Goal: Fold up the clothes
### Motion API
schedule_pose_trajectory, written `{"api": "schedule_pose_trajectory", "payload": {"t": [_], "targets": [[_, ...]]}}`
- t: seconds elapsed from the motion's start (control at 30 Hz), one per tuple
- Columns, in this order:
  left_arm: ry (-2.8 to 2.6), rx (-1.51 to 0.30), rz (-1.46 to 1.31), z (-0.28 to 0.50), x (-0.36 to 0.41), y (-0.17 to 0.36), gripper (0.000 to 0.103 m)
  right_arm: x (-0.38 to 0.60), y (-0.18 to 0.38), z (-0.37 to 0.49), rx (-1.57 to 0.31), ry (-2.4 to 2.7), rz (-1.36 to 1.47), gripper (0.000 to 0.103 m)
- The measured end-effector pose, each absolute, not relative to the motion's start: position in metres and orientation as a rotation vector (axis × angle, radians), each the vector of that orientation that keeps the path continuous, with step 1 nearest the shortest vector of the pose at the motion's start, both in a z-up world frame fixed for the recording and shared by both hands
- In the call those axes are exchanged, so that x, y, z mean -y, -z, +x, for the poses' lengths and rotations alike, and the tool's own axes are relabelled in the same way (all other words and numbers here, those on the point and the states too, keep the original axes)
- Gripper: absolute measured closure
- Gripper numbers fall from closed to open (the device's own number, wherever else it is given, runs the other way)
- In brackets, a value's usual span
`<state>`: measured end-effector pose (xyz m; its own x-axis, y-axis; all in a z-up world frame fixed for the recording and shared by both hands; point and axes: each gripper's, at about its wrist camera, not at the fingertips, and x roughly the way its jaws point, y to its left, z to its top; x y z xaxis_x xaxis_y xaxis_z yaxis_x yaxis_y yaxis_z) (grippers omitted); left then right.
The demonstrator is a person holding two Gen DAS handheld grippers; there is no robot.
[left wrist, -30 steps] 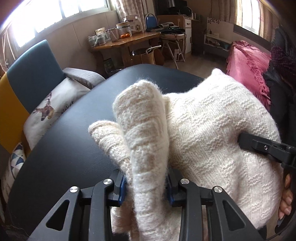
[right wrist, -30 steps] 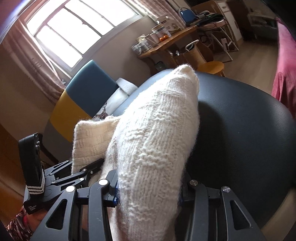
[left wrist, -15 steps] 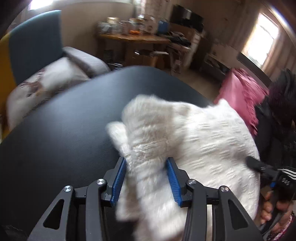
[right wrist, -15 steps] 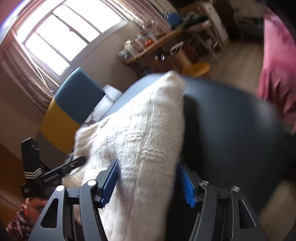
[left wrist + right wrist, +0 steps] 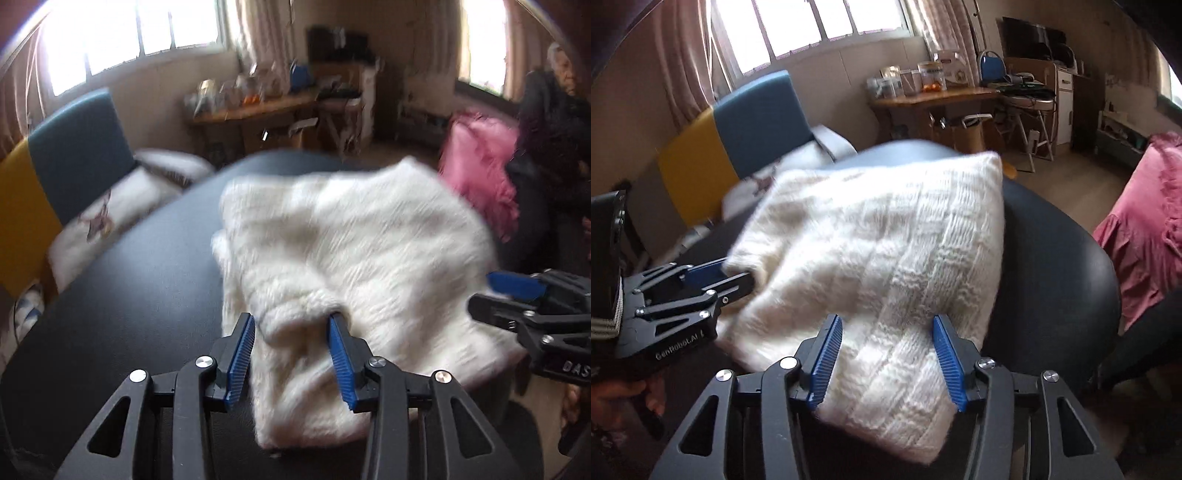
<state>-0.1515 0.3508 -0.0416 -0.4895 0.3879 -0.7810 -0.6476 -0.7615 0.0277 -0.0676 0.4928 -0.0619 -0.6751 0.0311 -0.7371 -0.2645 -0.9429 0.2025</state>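
Observation:
A cream knitted sweater (image 5: 351,240) lies folded in a thick bundle on the round black table (image 5: 129,295). My left gripper (image 5: 291,318) is open at the bundle's near edge, and a soft fold of knit rests loosely between its blue pads. In the right wrist view the sweater (image 5: 886,240) spreads across the table (image 5: 1052,277). My right gripper (image 5: 886,321) is open and straddles the near corner of the sweater. Each gripper shows in the other's view: the left gripper (image 5: 727,277) at the bundle's left side, the right gripper (image 5: 485,291) at its right side.
A blue and yellow armchair (image 5: 74,147) with a printed cushion (image 5: 110,214) stands behind the table on the left. A pink blanket (image 5: 480,166) and a seated person in dark clothes (image 5: 554,129) are at right. A cluttered wooden table (image 5: 934,96) stands far back.
The sweater was held up in both shut grippers. It now lies lower and flatter on the table, and both grippers have opened and drawn back to its near edge.

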Motion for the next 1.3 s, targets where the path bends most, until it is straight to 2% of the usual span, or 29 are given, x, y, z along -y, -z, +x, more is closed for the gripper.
{"api": "schedule_pose_trajectory", "payload": {"t": [0.23,0.33,0.47,0.7,0.97,1.3], "targets": [[-2.223,-0.198,-1.271,-0.174,-0.307,0.065,0.059,-0.492,0.073,-0.064,-0.383,-2.662,-1.223,0.049],[-2.269,-0.208,-1.25,-0.161,-0.294,0.049,0.061,-0.493,0.058,-0.052,-0.438,-2.632,-1.2,0.044],[-2.344,-0.282,-1.146,-0.123,-0.28,0.022,0.061,-0.477,0.034,-0.025,-0.498,-2.631,-1.137,0.001],[-2.39,-0.362,-1.122,-0.056,-0.271,-0.001,0.061,-0.42,0.015,0.012,-0.425,-2.609,-1.119,0.0],[-2.375,-0.445,-1.134,-0.009,-0.262,-0.005,0.061,-0.394,0.037,0.045,-0.488,-2.445,-1.073,0.0],[-2.346,-0.373,-1.219,0.004,-0.255,0.001,0.061,-0.385,0.033,0.044,-0.348,-2.478,-1.032,0.0]]}}
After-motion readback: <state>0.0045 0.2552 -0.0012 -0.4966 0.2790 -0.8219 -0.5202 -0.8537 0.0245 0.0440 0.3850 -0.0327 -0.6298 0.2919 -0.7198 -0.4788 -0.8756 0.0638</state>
